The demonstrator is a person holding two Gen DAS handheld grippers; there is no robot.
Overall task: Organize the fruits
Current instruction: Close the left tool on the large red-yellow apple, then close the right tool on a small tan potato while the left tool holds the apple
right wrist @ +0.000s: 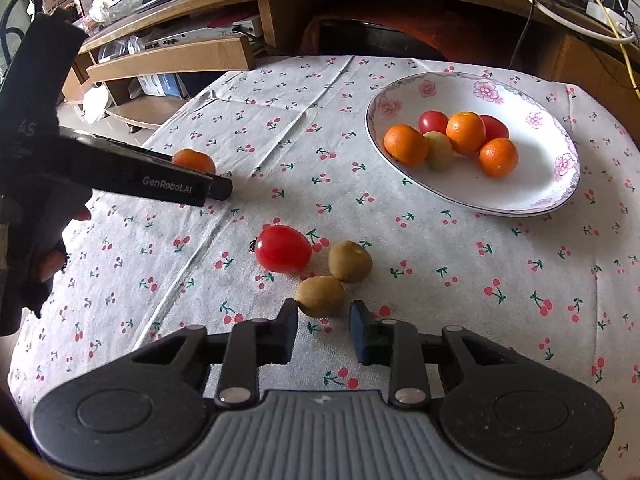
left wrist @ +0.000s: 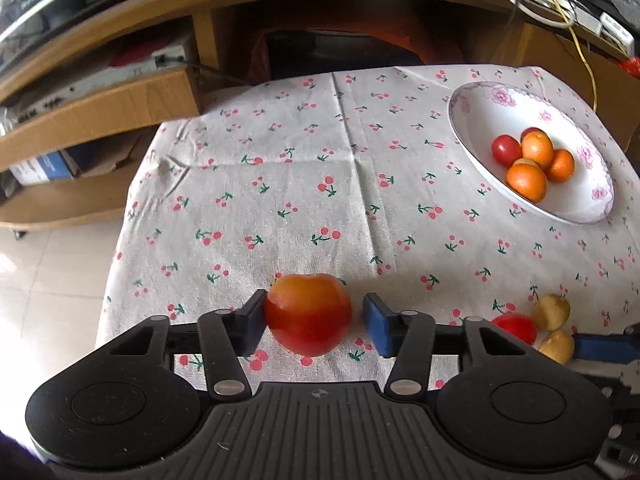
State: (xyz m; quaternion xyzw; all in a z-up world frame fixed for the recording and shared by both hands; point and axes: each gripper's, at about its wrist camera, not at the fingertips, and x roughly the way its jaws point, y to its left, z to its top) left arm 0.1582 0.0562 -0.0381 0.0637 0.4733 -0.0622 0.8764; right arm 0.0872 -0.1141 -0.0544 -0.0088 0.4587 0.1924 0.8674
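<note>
The left gripper (left wrist: 314, 320) has its jaws spread around an orange-red fruit (left wrist: 308, 314), the left pad touching its side while a gap shows at the blue pad on the other side, so nothing is clamped yet. The fruit is blurred; I cannot tell whether it sits on the cherry-print tablecloth (left wrist: 280, 184) or is off it. If the jaws close unevenly, I'd expect the one pad already in contact to nudge the round fruit sideways and send it rolling toward the near edge. The right gripper (right wrist: 323, 326) also stands apart, low over the cloth, with the nearer of two kiwis (right wrist: 320, 296) just ahead of its fingertips; the other kiwi (right wrist: 350, 261) touches it and a red tomato (right wrist: 283, 249) lies just beside both. Closing here could bump that neighbour and scatter the cluster. The flowered plate (right wrist: 532, 196) already holds oranges, tomatoes and a kiwi heaped together, so a fruit dropped onto the pile may knock others loose.
</note>
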